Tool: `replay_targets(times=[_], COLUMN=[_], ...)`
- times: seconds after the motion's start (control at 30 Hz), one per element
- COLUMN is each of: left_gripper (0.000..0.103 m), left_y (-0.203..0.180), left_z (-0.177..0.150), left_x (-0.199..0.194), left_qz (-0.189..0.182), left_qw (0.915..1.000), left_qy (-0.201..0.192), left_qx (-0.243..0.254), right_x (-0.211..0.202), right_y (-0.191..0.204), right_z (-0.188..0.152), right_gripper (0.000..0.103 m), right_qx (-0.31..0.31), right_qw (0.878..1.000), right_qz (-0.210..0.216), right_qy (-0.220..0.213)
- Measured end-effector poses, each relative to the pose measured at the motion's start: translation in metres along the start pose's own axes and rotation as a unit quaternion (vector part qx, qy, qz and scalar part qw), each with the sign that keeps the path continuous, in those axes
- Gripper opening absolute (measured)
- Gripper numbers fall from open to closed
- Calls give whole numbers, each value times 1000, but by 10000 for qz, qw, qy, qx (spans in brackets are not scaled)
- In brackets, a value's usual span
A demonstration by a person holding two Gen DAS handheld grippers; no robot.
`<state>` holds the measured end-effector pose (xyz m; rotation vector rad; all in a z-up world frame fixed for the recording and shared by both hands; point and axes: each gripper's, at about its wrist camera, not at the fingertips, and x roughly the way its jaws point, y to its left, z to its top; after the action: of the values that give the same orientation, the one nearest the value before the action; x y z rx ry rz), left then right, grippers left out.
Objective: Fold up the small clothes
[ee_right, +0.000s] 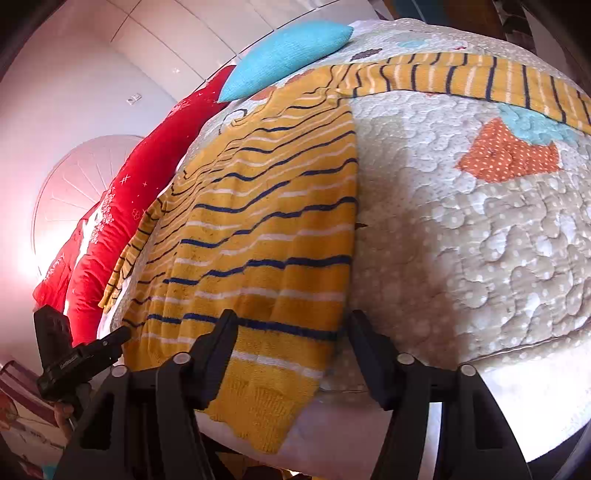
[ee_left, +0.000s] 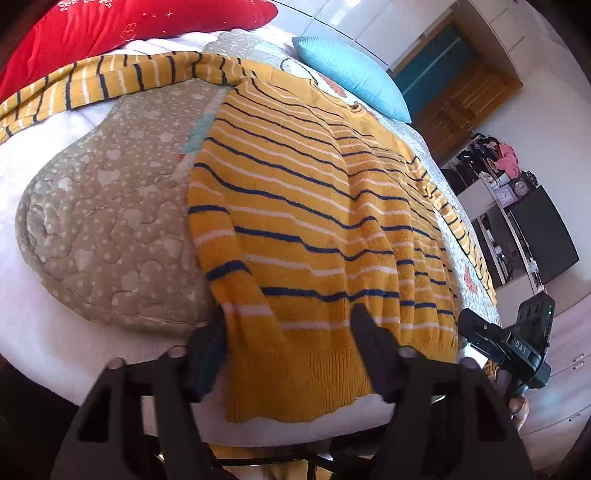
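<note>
A yellow sweater with navy and white stripes lies flat on the bed, sleeves spread out to both sides. Its hem hangs over the near bed edge. My left gripper is open, with its fingers either side of the hem's left corner. My right gripper is open, with its fingers either side of the hem's right corner. Each gripper shows in the other's view: the right one and the left one. One sleeve stretches far left, the other sleeve far right.
The bed carries a beige quilt with hearts and dots, also seen in the right wrist view. A blue pillow and a red duvet lie at the head. Dark furniture stands to the right of the bed.
</note>
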<state>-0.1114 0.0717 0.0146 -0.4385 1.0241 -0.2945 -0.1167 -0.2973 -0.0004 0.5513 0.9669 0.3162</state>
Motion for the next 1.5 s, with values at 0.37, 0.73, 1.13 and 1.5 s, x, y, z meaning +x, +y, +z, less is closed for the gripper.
replay_targets(times=[0.37, 0.73, 1.13, 1.5], left_gripper=[12, 53, 57, 58], left_y=[35, 8, -24, -24], left_z=[-24, -11, 4, 20], left_x=[-33, -51, -44, -43], left_qz=[155, 775, 730, 297], left_qw=[9972, 9957, 9964, 9968], left_qy=[56, -482, -420, -735], left_qx=[-736, -165, 60, 88], right_x=[-20, -97, -127, -100], right_y=[-15, -170, -252, -70], right_z=[-14, 63, 133, 263], right_gripper=[9, 30, 6, 6], right_qx=[97, 2248, 3420, 1153], right_qw=[9993, 9536, 8986, 9600], right_qz=[92, -1239, -1282, -1363], right_qy=[353, -1573, -2431, -2156])
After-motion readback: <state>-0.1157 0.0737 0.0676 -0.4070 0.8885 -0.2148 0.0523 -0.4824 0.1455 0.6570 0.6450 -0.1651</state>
